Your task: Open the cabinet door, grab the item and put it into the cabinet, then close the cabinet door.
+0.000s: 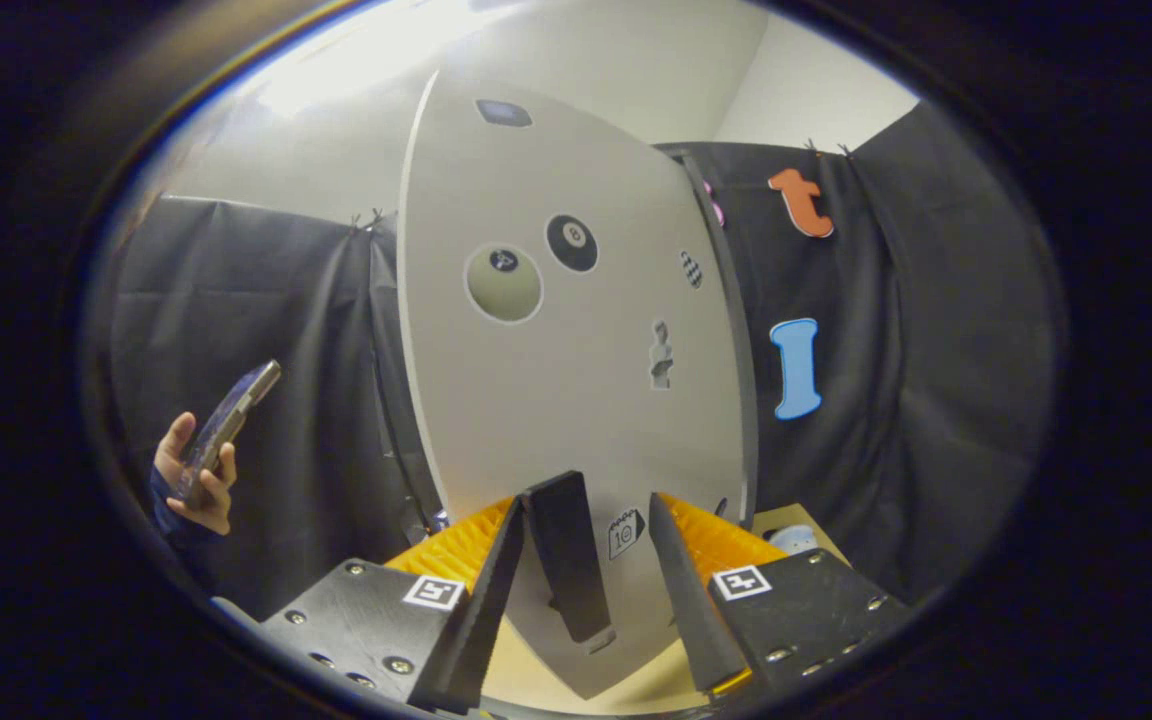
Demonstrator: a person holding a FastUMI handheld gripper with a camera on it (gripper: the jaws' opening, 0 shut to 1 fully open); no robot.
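Observation:
The pale grey cabinet door (556,400), dotted with small stickers, stands close in front of me. Its dark bar handle (568,560) lies between my two fingers, close against the left finger (486,590), with a gap to the right finger (681,580). My gripper (591,500) is open around the handle, not pressing it from both sides. A dark cabinet edge (736,380) runs down the door's right side. Whether the door is ajar I cannot tell. A small pale item (792,540) lies on the wooden table (781,520), beyond the right finger.
To the left, a person's hand (198,480) holds up a phone (231,415) in front of the black cloth wall. More black cloth hangs right of the cabinet. The wooden table top runs under the door.

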